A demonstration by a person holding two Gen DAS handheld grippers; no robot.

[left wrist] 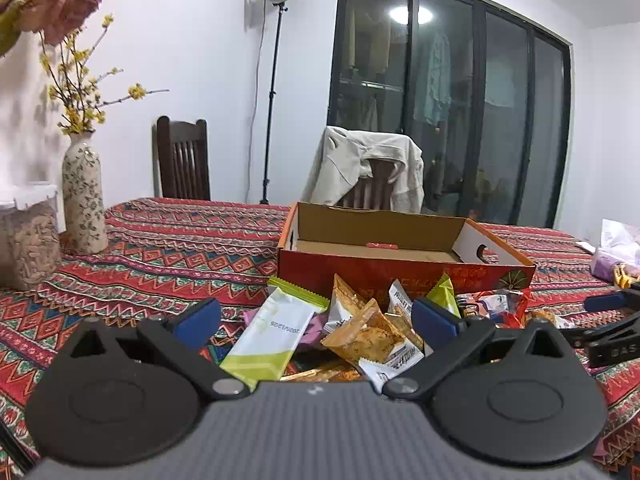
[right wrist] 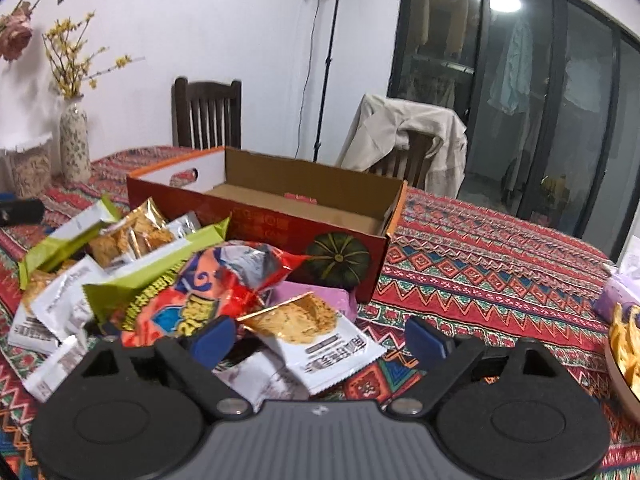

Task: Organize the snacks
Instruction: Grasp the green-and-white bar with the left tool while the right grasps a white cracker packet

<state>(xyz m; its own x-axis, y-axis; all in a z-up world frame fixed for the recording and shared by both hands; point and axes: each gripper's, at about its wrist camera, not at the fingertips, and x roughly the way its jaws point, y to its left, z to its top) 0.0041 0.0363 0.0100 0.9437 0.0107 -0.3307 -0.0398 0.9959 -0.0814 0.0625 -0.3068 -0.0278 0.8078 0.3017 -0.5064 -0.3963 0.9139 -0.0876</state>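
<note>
A pile of wrapped snacks lies on the patterned tablecloth in front of an open red cardboard box (left wrist: 404, 276), also in the right wrist view (right wrist: 280, 224). The box looks empty inside. My left gripper (left wrist: 316, 316) is open, low over the pile, with a green-and-white bar (left wrist: 272, 332) and an orange cracker packet (left wrist: 364, 334) between its fingers. My right gripper (right wrist: 320, 338) is open at the pile's right edge, over a clear cracker packet (right wrist: 308, 326), beside a red-orange chip bag (right wrist: 212, 292). Neither holds anything.
A floral vase (left wrist: 82, 196) and a clear jar (left wrist: 26, 240) stand at the left. A purple-and-white bag (left wrist: 618, 252) lies at the right. A bowl of yellow chips (right wrist: 626, 344) sits at the right edge. Two chairs stand behind the table.
</note>
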